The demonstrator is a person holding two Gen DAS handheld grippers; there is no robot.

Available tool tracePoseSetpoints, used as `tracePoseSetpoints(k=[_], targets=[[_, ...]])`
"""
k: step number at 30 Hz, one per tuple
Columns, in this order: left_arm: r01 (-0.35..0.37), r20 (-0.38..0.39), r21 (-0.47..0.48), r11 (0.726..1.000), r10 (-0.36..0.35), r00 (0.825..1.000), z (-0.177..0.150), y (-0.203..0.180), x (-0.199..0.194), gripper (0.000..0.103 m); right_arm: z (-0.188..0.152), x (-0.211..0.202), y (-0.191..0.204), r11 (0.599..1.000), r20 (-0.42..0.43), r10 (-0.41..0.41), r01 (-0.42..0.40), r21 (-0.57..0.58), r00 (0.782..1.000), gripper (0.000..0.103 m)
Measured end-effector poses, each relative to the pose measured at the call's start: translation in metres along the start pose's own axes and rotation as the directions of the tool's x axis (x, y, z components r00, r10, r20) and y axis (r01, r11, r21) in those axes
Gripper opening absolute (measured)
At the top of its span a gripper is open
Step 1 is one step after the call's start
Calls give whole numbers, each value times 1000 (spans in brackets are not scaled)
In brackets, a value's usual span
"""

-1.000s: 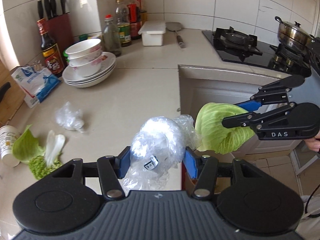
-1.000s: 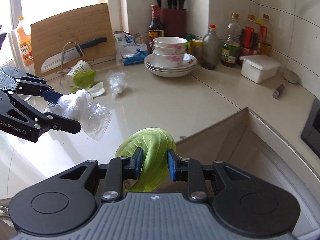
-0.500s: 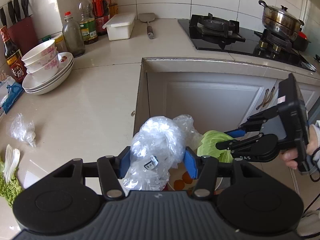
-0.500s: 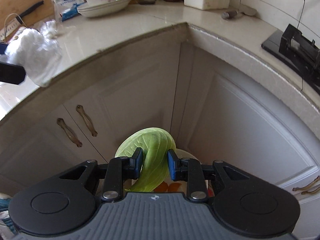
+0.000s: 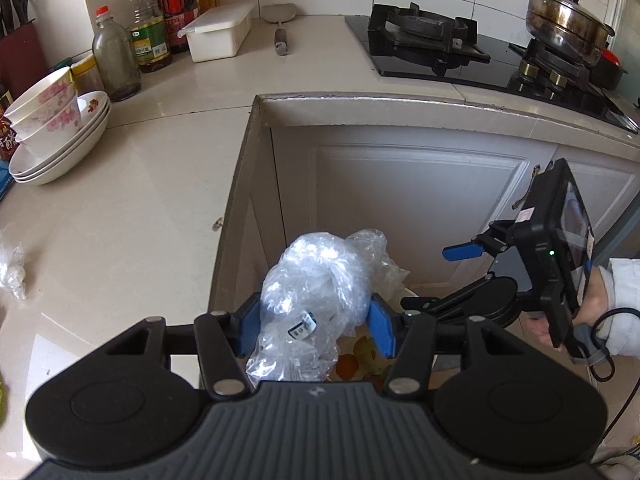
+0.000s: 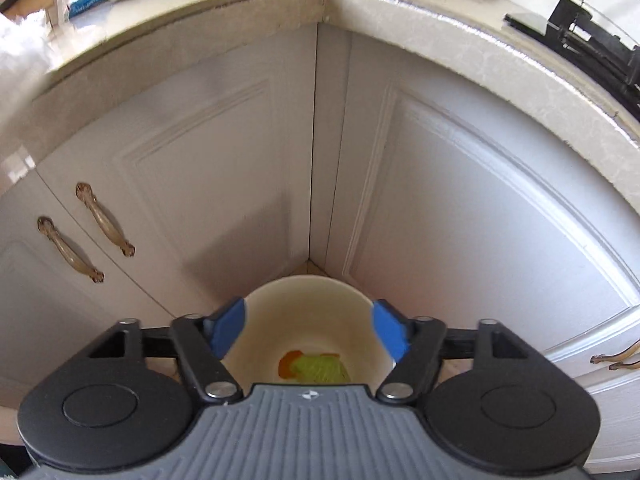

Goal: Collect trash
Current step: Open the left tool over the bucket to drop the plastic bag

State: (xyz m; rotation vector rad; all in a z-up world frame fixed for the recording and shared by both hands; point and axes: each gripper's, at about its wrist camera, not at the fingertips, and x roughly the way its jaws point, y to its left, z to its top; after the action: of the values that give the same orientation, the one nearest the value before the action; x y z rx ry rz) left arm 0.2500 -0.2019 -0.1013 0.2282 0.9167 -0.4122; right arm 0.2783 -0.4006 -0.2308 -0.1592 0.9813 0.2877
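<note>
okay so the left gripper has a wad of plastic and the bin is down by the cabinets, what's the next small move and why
Probably ease the left gripper forward over the bin and let go. It is clamped on the plastic wrap, and the right gripper is opening with nothing between its fingers; a cabbage leaf already lies in the bin.

Beige countertop, stacked bowls, bottles, perhaps crumpled plastic

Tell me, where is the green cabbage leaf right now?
In the right wrist view, the cabbage leaf lies at the bottom of the white bin in the cabinet corner, beside something orange, below the opening right gripper.
</note>
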Motion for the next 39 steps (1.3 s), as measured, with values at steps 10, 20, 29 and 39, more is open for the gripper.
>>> tracePoseSetpoints(k=[10,20,29,39], targets=[[41,-59,27,999,-39,997,4,-28,59,55,-20,-39,-7,1000,29,-14,14,16,999,101],[62,-159,46,997,-54,986,-7,-61,147,55,-42,-88,-13,992,53,-117,115,43,992,103],[57,-201,47,997,-46,978,-11,-77,200,75,-52,-120,-15,974,79,-217,211,79,973,103],[21,-143,96,995,-8,990,0,-84,186,88,-53,-136,-11,963,86,-266,260,72,960,103]])
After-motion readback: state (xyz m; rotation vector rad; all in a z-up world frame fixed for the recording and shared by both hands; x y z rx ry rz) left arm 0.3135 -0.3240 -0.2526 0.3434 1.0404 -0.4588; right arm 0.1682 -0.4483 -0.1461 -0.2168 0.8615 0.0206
